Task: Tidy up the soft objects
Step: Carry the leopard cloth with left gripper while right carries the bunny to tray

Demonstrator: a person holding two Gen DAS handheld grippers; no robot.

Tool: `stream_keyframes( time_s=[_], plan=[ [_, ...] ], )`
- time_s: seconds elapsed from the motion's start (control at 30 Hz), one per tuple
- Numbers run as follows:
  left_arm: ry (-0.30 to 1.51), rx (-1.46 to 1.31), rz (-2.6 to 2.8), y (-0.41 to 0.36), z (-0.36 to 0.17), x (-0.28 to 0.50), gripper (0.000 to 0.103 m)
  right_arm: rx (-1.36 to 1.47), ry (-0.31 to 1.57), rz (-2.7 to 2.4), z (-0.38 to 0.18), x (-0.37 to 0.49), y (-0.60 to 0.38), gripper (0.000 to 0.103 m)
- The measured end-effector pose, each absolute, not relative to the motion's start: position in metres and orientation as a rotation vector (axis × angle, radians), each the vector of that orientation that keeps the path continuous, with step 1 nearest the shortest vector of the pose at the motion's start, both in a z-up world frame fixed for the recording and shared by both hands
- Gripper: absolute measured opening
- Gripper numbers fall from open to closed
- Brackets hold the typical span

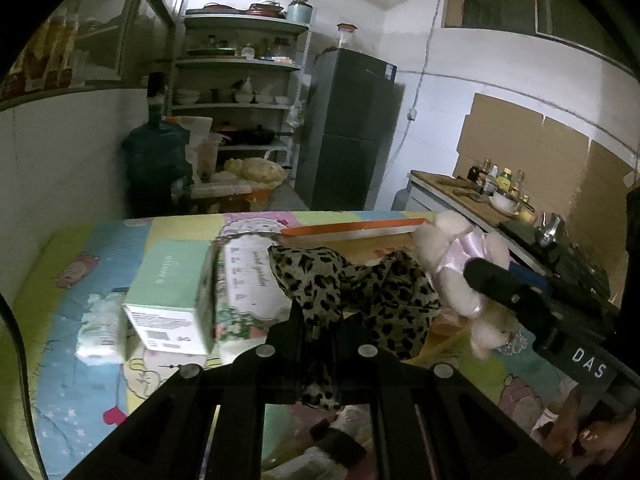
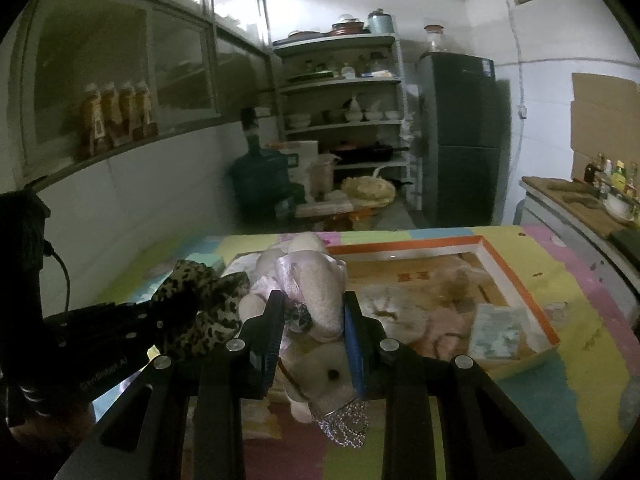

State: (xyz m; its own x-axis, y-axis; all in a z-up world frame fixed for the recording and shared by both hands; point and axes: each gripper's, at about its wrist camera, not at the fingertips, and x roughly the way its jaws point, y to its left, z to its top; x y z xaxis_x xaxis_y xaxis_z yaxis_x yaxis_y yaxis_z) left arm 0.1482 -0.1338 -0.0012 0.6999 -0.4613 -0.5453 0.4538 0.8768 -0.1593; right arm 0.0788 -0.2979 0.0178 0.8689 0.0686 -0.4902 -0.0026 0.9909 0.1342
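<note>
Holding a leopard-print cloth (image 1: 352, 300) pinched tight, the left gripper (image 1: 316, 332) hangs over a table covered with a pastel cartoon mat (image 1: 60, 320). Beside it, the right gripper (image 2: 312, 312) clamps a cream plush toy (image 2: 320, 308) with a pink satin ribbon. Both soft items hang just above the mat. An orange-rimmed shallow box (image 2: 516, 280) lies to the right, a mint green carton (image 1: 172, 304) to the left.

Cartoon-print table cover (image 1: 60, 280), green box (image 1: 168, 304), tissue pack (image 1: 98, 332), orange-rimmed tray (image 2: 516, 280)
</note>
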Motion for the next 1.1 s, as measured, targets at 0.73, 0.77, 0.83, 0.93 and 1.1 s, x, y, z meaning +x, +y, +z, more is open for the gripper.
stream_keyframes(
  time_s=[0.73,0.77,0.83,0.93,1.1],
  plan=[
    [0.647,0.043,-0.567,-0.205,-0.013,0.155,0.01,0.206,0.479,-0.103,0.012,0.066,-0.381,0.029],
    [0.65,0.046,-0.57,-0.208,-0.014,0.155,0.01,0.209,0.478,-0.108,0.012,0.066,-0.385,0.029],
    [0.654,0.052,-0.575,-0.215,-0.016,0.156,0.01,0.215,0.476,-0.119,0.011,0.066,-0.392,0.029],
    [0.664,0.063,-0.581,-0.222,-0.02,0.158,0.01,0.219,0.476,-0.136,0.01,0.067,-0.402,0.029],
    [0.687,0.082,-0.582,-0.233,-0.029,0.161,0.01,0.233,0.473,-0.157,0.007,0.07,-0.419,0.029]
  ],
)
